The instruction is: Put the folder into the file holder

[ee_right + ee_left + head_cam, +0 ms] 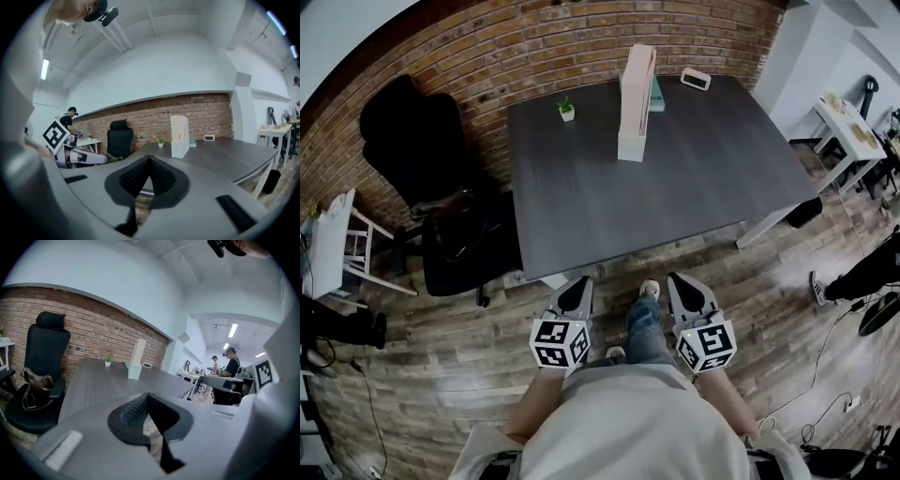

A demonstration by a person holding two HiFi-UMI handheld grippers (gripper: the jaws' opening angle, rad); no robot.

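A: Where is the folder (638,75)?

B: It stands inside the file holder (632,142), at the far part of the bench (581,211), at 12 o'clock from the person. Its long axis goes straight up. Its thin edge faces the person, so its flat sides look to 3 and 9 o'clock.

A: How many of each thing are there?

B: One folder and one file holder. Also one small plant (566,109) at 9 o'clock of the holder, one clock (695,79) at 1 o'clock of it, and one teal thing (658,94) just behind it; what it is cannot be told. One black chair (420,141) is at 9 o'clock of the bench.

A: And the claws?

B: There are two. The left claw (148,397) is pressed together and nothing is between its jaws. The right claw (149,161) is also pressed together and pinches nothing. The person holds both at the near edge of the bench, well apart from the holder, and they point to 12 o'clock.
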